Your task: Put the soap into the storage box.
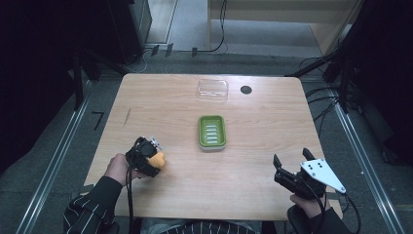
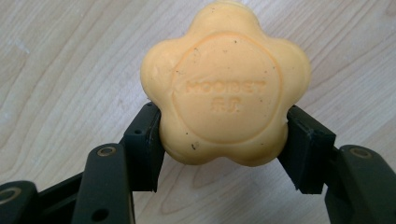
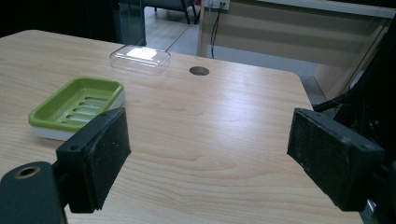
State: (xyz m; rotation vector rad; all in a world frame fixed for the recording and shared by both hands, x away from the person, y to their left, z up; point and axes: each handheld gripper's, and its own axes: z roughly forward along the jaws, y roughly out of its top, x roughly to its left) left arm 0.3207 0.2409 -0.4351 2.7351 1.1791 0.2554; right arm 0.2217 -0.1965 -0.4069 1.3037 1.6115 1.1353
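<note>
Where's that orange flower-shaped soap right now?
In the high view, the soap is clamped in the left gripper near the table's front left, left of the green soap dish.

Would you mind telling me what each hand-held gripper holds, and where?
The left hand-held gripper clamps the orange flower-shaped soap bar by its lower sides; the right hand-held gripper holds nothing.

I see a pale orange-yellow flower-shaped soap [image 2: 226, 84] with tiny dark specks, clamped between my left gripper's [image 2: 224, 140] black pads. The soap dish [image 1: 212, 132] is bright green with a white base, the lid [image 1: 213, 89] clear, the table [image 1: 170, 102] light wood grain. My sleeve [image 1: 90, 207] is black with thin white stripes.
</note>
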